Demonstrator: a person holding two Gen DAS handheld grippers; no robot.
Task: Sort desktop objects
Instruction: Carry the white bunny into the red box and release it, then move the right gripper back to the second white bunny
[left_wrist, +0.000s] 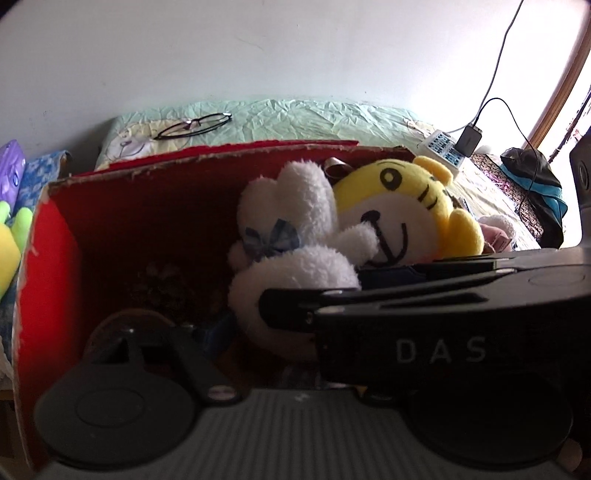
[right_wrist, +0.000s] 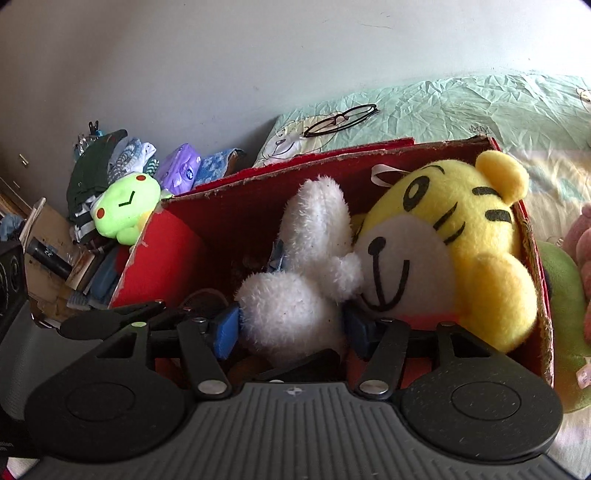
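Note:
An open red cardboard box (right_wrist: 240, 210) stands on the bed. A yellow tiger plush (right_wrist: 443, 240) lies against its right wall, and a white rabbit plush (right_wrist: 295, 306) leans on the tiger. My right gripper (right_wrist: 291, 332) reaches into the box with its blue pads on either side of the rabbit's round body, which does not look squeezed. In the left wrist view the same box (left_wrist: 221, 155), rabbit (left_wrist: 291, 214) and tiger (left_wrist: 399, 206) show. My left gripper (left_wrist: 284, 339) points into the box, its visible blue pad clear of the rabbit. The right gripper's body hides its other finger.
Black glasses (right_wrist: 340, 120) lie on the green sheet behind the box. A green frog plush (right_wrist: 125, 206), a purple pack (right_wrist: 181, 168) and folded clothes crowd the left. More plush toys (right_wrist: 561, 314) press against the box's right side. A power strip (left_wrist: 441, 147) with cables lies far right.

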